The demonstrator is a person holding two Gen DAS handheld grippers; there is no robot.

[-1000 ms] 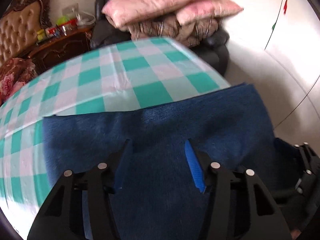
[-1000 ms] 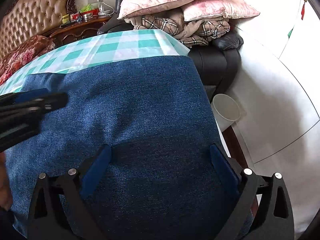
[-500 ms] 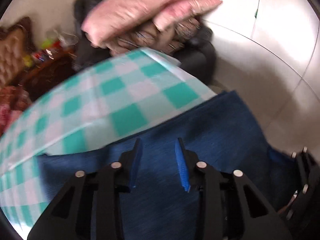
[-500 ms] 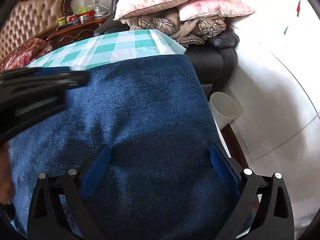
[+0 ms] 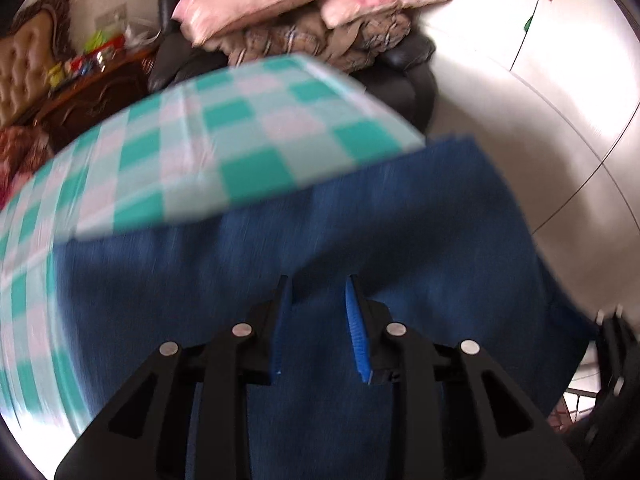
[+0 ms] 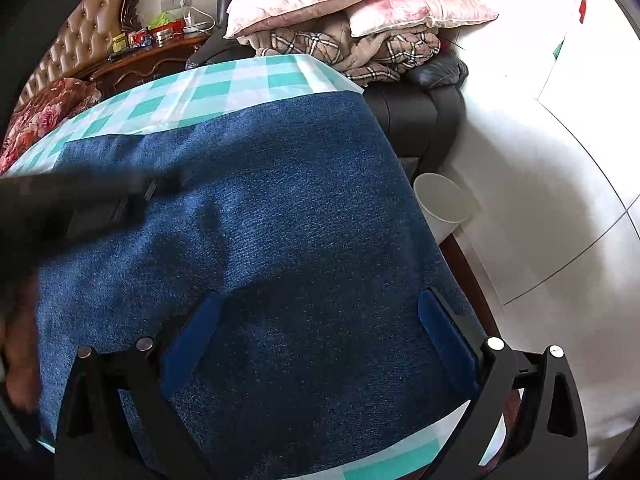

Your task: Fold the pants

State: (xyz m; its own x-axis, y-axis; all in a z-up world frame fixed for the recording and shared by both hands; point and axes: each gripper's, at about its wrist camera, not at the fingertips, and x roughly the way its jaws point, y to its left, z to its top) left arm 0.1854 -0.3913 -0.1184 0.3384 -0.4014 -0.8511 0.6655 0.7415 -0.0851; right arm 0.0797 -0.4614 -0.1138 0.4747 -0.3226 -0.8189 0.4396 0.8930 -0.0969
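Pants [image 6: 256, 220], blue denim, lie flat across the checked tabletop [image 5: 224, 148], right edge hanging past it. Since a second ago the left gripper [image 5: 318, 300] narrowed its fingers to a small gap, with no fold visibly pinched; likely no grip yet. Right gripper [image 6: 320, 312] unchanged: fingers spread wide above the denim. Both pitch steeply downward.

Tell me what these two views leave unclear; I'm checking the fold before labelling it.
- Pants: right wrist view, near edge cut off by the frame and the right gripper; waistband and leg ends not seen.
- Left gripper: left wrist view, motion blur; whether the pads pinch denim cannot be told.
- Left gripper again: right wrist view, a dark blur hiding the pants beneath.
- Tablecloth: smeared checks.
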